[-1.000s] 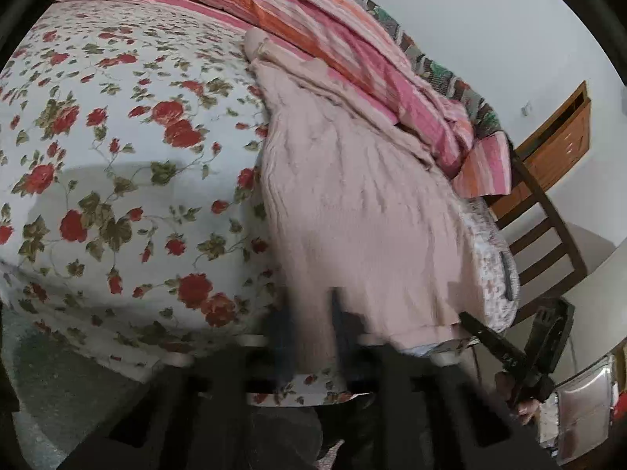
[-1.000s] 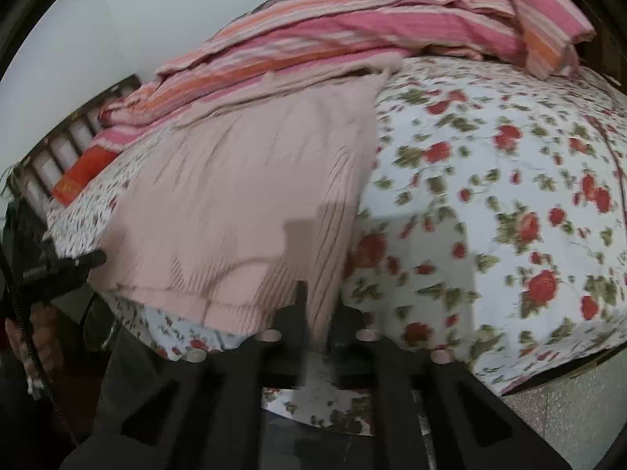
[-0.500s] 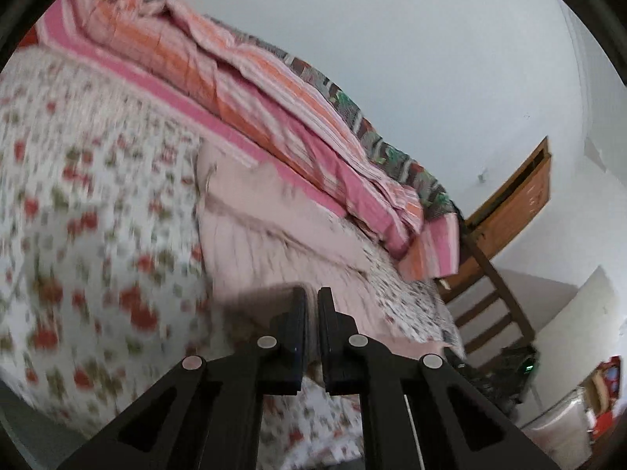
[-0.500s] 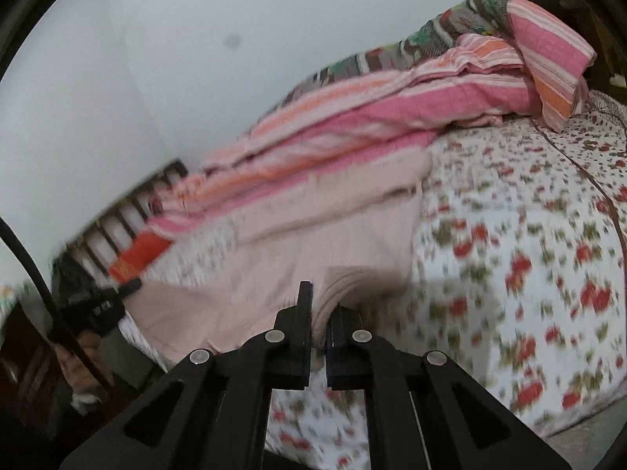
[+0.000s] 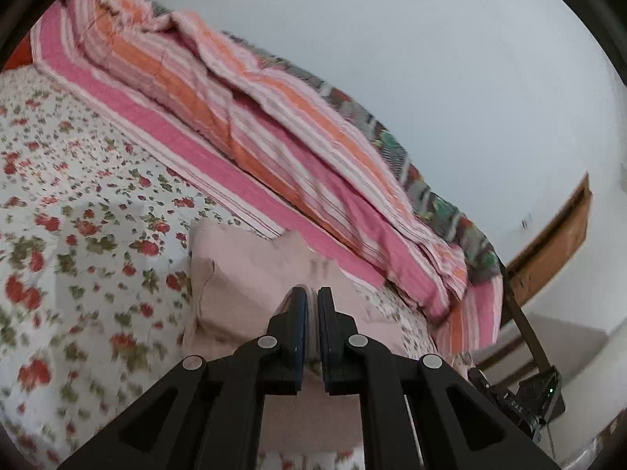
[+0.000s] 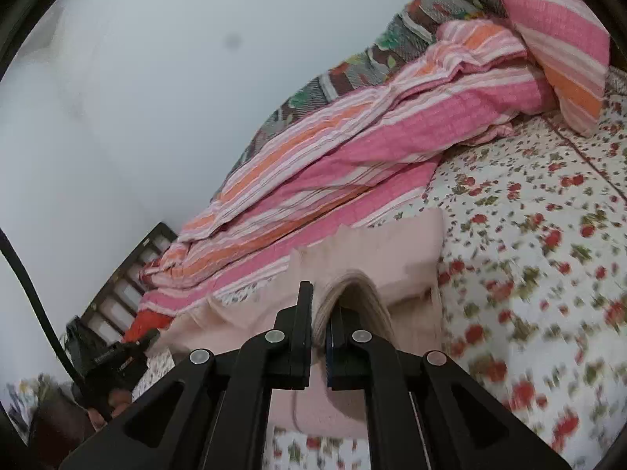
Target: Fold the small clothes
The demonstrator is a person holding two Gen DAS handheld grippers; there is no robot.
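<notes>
A pale pink knit sweater (image 5: 243,274) lies on the floral bed sheet (image 5: 78,243). My left gripper (image 5: 312,293) is shut on one bottom corner of it and holds that corner lifted over the garment. In the right wrist view my right gripper (image 6: 322,293) is shut on the other bottom corner of the sweater (image 6: 392,250), whose hem bulges up between the fingers. The lifted hem hangs above the sweater's upper part, which rests flat on the sheet (image 6: 529,235).
A striped pink and orange quilt (image 5: 254,125) is heaped along the far side of the bed against the white wall, also in the right wrist view (image 6: 352,149). A wooden chair (image 5: 548,243) stands beyond the bed end. The other gripper (image 6: 113,356) shows at lower left.
Both grippers have lifted the sweater's bottom hem and carried it forward toward the far end of the garment. The views have tilted up toward the quilt and wall.
</notes>
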